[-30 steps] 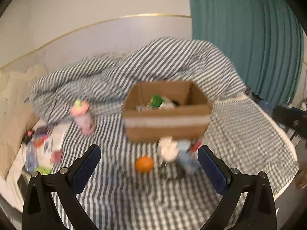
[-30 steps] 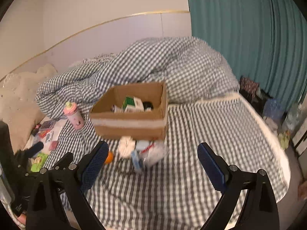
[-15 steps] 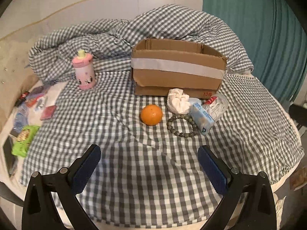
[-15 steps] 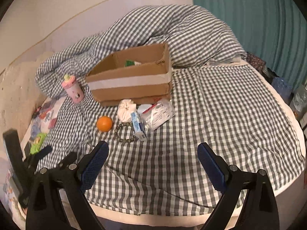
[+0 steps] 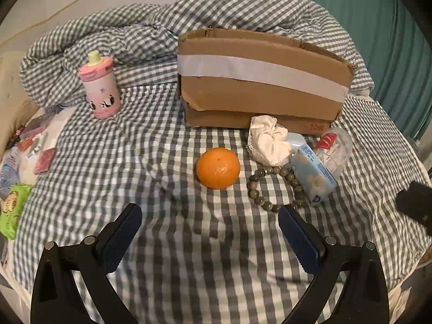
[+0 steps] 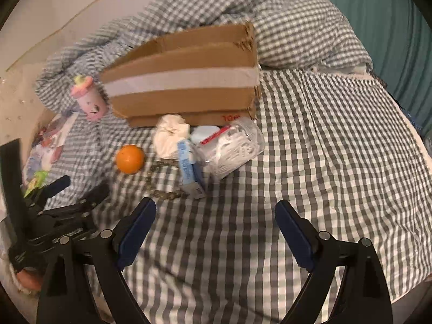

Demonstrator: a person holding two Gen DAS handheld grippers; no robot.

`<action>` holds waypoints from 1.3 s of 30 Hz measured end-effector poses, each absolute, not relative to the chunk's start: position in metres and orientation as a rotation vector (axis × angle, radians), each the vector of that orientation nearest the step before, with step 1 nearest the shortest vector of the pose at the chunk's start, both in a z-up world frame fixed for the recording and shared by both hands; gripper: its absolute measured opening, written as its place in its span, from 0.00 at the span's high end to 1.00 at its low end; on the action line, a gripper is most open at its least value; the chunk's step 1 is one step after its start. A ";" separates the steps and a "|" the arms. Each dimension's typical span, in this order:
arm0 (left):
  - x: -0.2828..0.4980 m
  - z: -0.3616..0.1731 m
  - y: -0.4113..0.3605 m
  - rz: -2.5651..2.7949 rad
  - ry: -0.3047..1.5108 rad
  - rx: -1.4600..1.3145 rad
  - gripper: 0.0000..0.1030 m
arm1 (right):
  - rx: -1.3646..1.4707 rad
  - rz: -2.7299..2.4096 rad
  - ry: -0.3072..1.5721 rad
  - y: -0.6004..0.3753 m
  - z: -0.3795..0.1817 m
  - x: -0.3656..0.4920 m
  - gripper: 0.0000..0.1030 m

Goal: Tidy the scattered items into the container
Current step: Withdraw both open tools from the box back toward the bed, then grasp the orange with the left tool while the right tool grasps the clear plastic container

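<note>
A cardboard box (image 5: 259, 81) with a white tape band stands on the checked bed; it also shows in the right wrist view (image 6: 186, 81). In front of it lie an orange (image 5: 218, 168) (image 6: 130, 158), a white scrunchie (image 5: 268, 141) (image 6: 171, 132), a green bead bracelet (image 5: 275, 186) (image 6: 162, 186), a blue tissue pack (image 5: 313, 175) (image 6: 190, 168) and a clear plastic tub (image 5: 334, 148) (image 6: 232, 145). A pink bottle (image 5: 100, 86) (image 6: 87, 97) stands left of the box. My left gripper (image 5: 209, 229) is open and empty, just short of the orange. My right gripper (image 6: 216, 224) is open and empty, short of the tissue pack.
A rumpled checked duvet (image 5: 135, 35) is heaped behind the box. Small packets, among them a green one (image 5: 12, 208), lie at the bed's left edge. A teal curtain (image 5: 378, 27) hangs at the right. The left gripper shows at the lower left of the right wrist view (image 6: 54, 210).
Both grippers have dropped and moved in toward the items in front of the box. The box's inside has gone out of view. Both jaws have stayed open.
</note>
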State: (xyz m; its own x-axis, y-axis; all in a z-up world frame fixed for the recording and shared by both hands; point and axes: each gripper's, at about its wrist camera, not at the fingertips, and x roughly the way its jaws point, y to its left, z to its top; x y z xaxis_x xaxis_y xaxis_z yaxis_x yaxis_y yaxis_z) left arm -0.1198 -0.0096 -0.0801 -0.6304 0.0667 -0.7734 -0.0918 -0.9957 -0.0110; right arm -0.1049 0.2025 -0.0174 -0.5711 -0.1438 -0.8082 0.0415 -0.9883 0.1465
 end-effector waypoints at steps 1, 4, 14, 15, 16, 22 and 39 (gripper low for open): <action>-0.125 -0.084 -0.007 2.747 0.039 -1.307 0.00 | 1.417 -2.692 -0.198 0.205 -0.023 -0.112 0.13; -0.139 -0.091 -0.003 2.745 0.034 -1.316 0.00 | 1.456 -2.651 -0.333 0.216 -0.035 -0.135 0.13; -0.198 -0.117 0.007 2.711 -0.046 -1.392 0.00 | 1.592 -2.672 -0.517 0.220 -0.058 -0.202 0.13; -0.202 -0.120 0.009 2.707 -0.044 -1.399 0.00 | 1.607 -2.674 -0.540 0.220 -0.062 -0.207 0.13; -0.207 -0.124 0.010 2.696 -0.040 -1.413 0.00 | 1.624 -2.677 -0.555 0.220 -0.066 -0.211 0.13; -0.224 -0.141 0.008 2.669 -0.068 -1.465 0.03 | 1.685 -2.674 -0.534 0.212 -0.082 -0.228 0.13; -0.204 -0.142 0.011 2.683 -0.038 -1.498 0.44 | 1.592 -2.651 -0.483 0.205 -0.068 -0.188 0.36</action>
State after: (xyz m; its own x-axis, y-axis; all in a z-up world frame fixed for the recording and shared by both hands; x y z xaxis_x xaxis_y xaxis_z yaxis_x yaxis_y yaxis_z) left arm -0.2035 0.0105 -0.1419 -0.5229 0.0721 -0.8493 -0.0483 -0.9973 -0.0549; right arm -0.1878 0.2052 -0.0676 -0.4825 -0.1675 -0.8597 -0.1468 -0.9522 0.2679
